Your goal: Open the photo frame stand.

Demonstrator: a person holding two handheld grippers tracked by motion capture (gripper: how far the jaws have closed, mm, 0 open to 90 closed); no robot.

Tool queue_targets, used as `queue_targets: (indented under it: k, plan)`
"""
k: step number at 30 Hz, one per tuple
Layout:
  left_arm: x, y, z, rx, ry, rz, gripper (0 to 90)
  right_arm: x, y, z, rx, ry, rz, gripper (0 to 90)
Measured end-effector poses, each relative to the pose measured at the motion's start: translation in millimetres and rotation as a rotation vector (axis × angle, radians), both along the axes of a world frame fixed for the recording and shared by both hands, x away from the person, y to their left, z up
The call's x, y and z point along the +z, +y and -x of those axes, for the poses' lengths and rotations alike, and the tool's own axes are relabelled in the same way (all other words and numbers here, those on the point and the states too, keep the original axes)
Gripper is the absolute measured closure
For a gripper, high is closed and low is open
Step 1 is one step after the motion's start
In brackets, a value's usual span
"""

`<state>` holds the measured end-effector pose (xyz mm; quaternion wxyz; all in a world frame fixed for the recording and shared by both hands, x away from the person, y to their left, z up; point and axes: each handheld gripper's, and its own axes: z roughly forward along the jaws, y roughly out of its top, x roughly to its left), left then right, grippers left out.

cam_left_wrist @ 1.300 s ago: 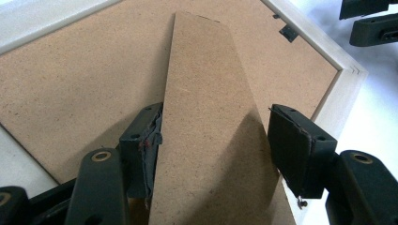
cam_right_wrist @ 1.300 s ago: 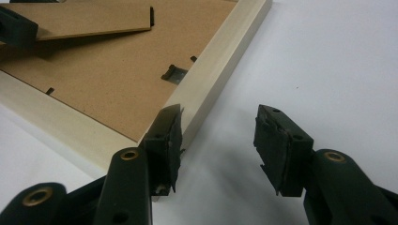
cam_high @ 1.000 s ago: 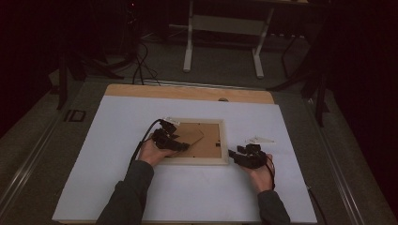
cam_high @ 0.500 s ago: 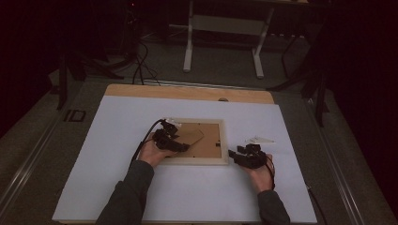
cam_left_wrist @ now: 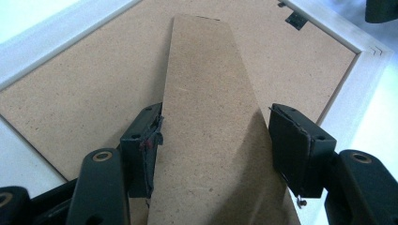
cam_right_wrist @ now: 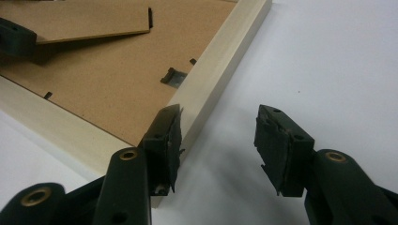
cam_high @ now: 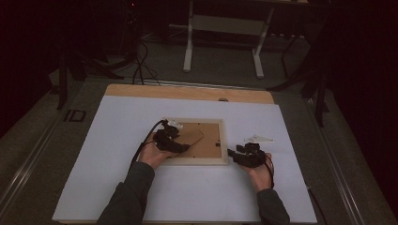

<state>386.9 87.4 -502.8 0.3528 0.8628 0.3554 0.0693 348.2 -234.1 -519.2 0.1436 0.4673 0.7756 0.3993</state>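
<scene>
White paper covered the table (cam_high: 117,187) where the right gripper (cam_right_wrist: 218,136), jaws apart and empty, had edged toward the pale wooden picture frame (cam_high: 224,140) while the left gripper (cam_left_wrist: 211,140) straddled its brown fibreboard stand flap (cam_left_wrist: 211,117) loosely.

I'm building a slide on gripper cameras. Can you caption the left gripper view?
Left gripper, jaws open, straddles the brown easel stand on the back of a face-down picture frame.

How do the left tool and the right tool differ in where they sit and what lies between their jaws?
The left tool is over the back of the picture frame, its jaws straddling the fold-out stand; the right tool is at the frame's near right corner. One jaw of the right tool rests by the pale wood, the other over the white table. Both are open.
</scene>
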Motion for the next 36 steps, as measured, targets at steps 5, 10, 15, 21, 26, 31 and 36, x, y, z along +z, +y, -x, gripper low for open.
queue_targets:
  k: [5,10,15,21,26,31,36]
  plan:
    - [4.3,-1.6,4.8,-0.003,-0.036,-0.014,39.8,0.3,1.7,-3.4,0.006,0.006,-0.009,50.3]
    - [7.2,-3.0,7.9,-0.004,-0.058,-0.025,39.8,3.6,-0.8,-8.0,0.001,0.003,-0.023,50.4]
    - [9.2,-3.7,11.0,-0.002,-0.076,-0.032,39.8,7.7,-1.4,-13.0,0.003,0.011,-0.041,50.4]
    - [10.6,-4.8,14.2,-0.002,-0.098,-0.039,39.8,11.9,2.6,-17.3,0.016,0.005,-0.036,50.2]
    - [10.9,-6.2,16.7,-0.001,-0.124,-0.051,39.8,12.8,5.6,-23.2,0.025,0.007,-0.042,50.0]
    - [12.5,-7.2,18.6,0.005,-0.158,-0.064,39.8,10.9,5.7,-30.0,0.014,0.024,-0.076,49.9]
    - [14.8,-6.7,19.2,0.025,-0.191,-0.081,39.9,11.6,7.4,-35.4,0.015,0.034,-0.094,49.6]
